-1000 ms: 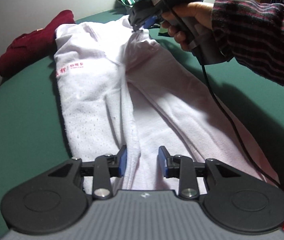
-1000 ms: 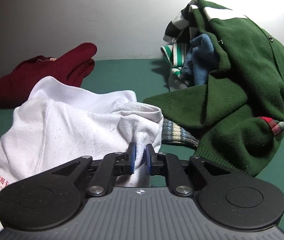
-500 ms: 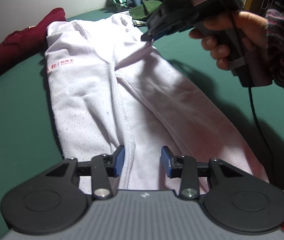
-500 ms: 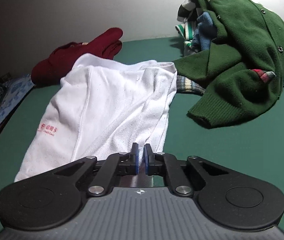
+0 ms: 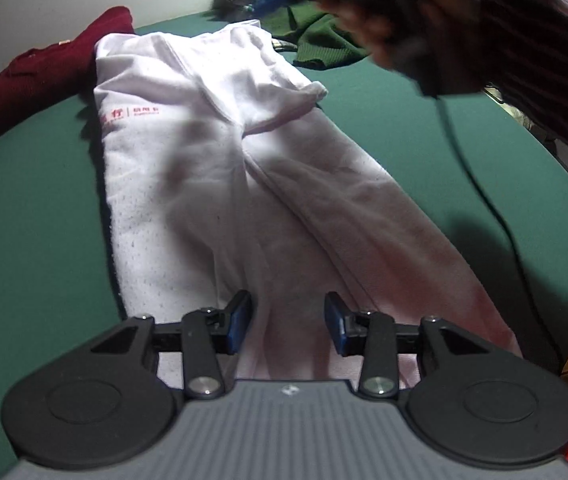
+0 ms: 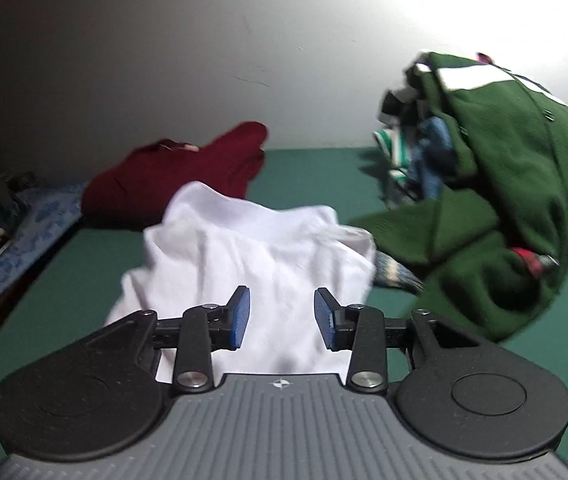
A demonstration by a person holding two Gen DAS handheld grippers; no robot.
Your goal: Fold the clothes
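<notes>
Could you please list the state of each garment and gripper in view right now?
White shirt: spread flat, sides folded in.
Red garment: folded.
Green cardigan: crumpled on the pile.
Left gripper: open, holding nothing.
Right gripper: jaws opening, nothing gripped.

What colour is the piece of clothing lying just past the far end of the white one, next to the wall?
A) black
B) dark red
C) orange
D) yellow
B: the dark red garment lies bunched on the green table by the wall, just beyond the far end of the white garment.
</notes>
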